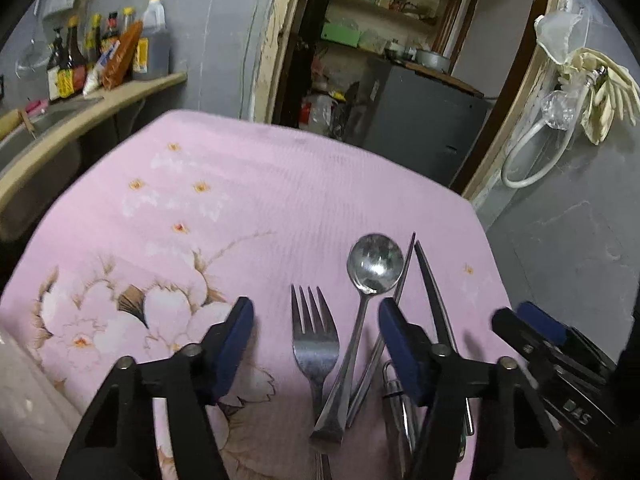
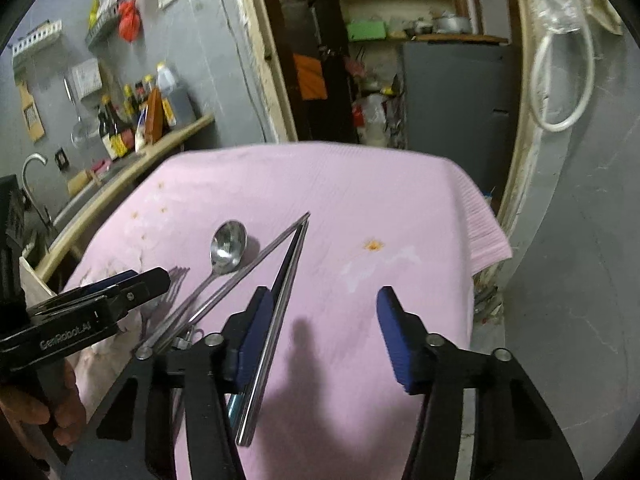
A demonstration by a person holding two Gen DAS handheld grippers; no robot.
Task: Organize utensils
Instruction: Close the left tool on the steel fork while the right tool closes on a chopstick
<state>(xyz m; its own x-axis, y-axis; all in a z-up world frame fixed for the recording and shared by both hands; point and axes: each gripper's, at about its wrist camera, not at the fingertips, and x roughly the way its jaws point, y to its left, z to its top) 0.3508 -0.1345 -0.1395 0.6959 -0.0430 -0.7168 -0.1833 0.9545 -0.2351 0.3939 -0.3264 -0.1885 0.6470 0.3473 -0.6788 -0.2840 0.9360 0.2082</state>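
On a pink flowered cloth (image 1: pixel 240 200) lie a steel fork (image 1: pixel 314 340), a spoon (image 1: pixel 374 264) and two metal chopsticks that meet in a V at their far tips. My left gripper (image 1: pixel 316 344) is open, low over the cloth, with the fork and the spoon's handle between its blue pads, which touch nothing. My right gripper (image 2: pixel 326 332) is open too. The right-hand chopstick (image 2: pixel 264 376) runs just inside its left pad (image 2: pixel 256 328), with bare cloth (image 2: pixel 360 200) across the rest of the gap. Each view shows the other gripper at its edge.
A small wire utensil (image 1: pixel 394 388) lies under my left gripper's right finger. A wooden counter with sauce bottles (image 1: pixel 100 56) and a sink tap (image 2: pixel 34 168) are at the left. A grey cabinet (image 1: pixel 420 120) stands beyond the table's far edge. The grey floor (image 1: pixel 560 240) is to the right.
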